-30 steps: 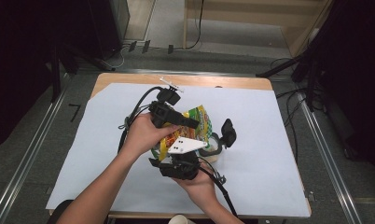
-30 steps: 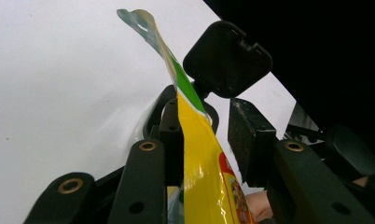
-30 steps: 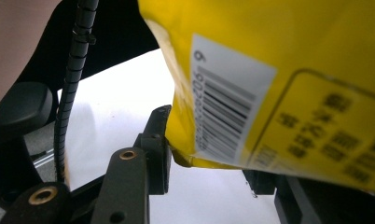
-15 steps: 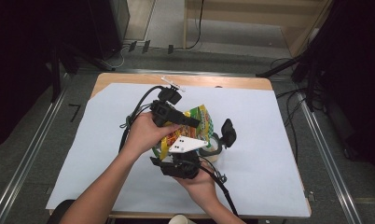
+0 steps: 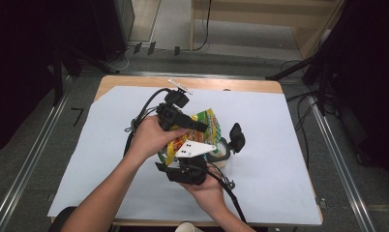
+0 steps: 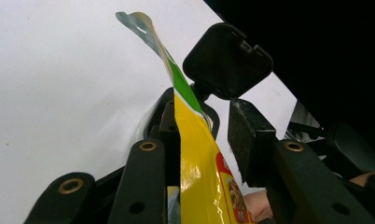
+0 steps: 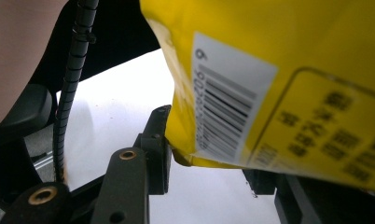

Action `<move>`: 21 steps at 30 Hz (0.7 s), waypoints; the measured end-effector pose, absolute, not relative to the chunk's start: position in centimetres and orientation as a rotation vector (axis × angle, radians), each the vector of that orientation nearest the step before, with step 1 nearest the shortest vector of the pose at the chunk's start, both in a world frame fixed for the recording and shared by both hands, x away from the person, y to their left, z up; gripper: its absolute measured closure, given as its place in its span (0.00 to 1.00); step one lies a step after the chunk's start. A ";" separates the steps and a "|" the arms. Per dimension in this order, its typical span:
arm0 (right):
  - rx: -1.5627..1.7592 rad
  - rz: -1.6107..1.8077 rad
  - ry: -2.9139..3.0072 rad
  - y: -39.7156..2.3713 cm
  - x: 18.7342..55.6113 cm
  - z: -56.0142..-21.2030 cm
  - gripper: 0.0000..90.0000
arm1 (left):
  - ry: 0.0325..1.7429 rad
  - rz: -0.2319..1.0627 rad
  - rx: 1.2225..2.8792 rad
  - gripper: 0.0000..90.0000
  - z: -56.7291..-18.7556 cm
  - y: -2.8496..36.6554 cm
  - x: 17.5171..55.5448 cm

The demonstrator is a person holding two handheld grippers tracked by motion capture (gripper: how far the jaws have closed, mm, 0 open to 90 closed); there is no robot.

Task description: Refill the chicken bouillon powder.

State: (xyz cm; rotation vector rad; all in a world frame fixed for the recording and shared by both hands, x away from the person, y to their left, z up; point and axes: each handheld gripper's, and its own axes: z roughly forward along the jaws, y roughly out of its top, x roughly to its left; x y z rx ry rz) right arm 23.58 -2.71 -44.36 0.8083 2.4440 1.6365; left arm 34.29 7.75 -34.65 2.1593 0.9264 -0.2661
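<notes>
Standing over the paper-covered table (image 5: pixel 110 159), I note both hands bunched mid-table around a glossy yellow-and-green foil snack packet (image 5: pixel 209 126), held off the surface. The left gripper (image 6: pixel 202 135) has the packet's flat sealed edge between its jaws; one pad lies against the foil, the other stands slightly off, so a firm clamp cannot be confirmed. The right gripper (image 7: pixel 209 175) straddles the barcoded bottom corner; its hold cannot be judged either. Risk: a pull apart could slide the slick foil free, or burst the seam and scatter the contents.
</notes>
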 end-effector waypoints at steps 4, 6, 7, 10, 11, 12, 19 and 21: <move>0.812 1.640 2.450 -2.7 23.6 -44.4 0.67 | 0.927 -0.267 2.159 0.75 -34.7 7.7 34.3; 0.814 1.641 2.451 -2.7 23.6 -44.4 0.67 | 0.929 -0.268 2.161 0.75 -34.7 7.7 34.3; 0.816 1.642 2.451 -2.7 23.6 -44.4 0.67 | 0.929 -0.268 2.160 0.76 -34.7 7.7 34.3; 0.817 1.646 2.451 -2.7 23.6 -44.4 0.67 | 0.928 -0.268 2.161 0.76 -34.7 7.7 34.3; 0.817 1.647 2.451 -2.7 23.6 -44.4 0.67 | 0.928 -0.268 2.161 0.76 -34.7 7.7 34.3; 0.819 1.647 2.452 -2.7 23.6 -44.4 0.67 | 0.928 -0.268 2.161 0.76 -34.7 7.6 34.3; 0.817 1.647 2.451 -2.7 23.6 -44.4 0.67 | 0.929 -0.267 2.161 0.76 -34.7 7.7 34.3; 0.816 1.647 2.451 -2.7 23.6 -44.4 0.67 | 0.928 -0.268 2.161 0.76 -34.7 7.7 34.3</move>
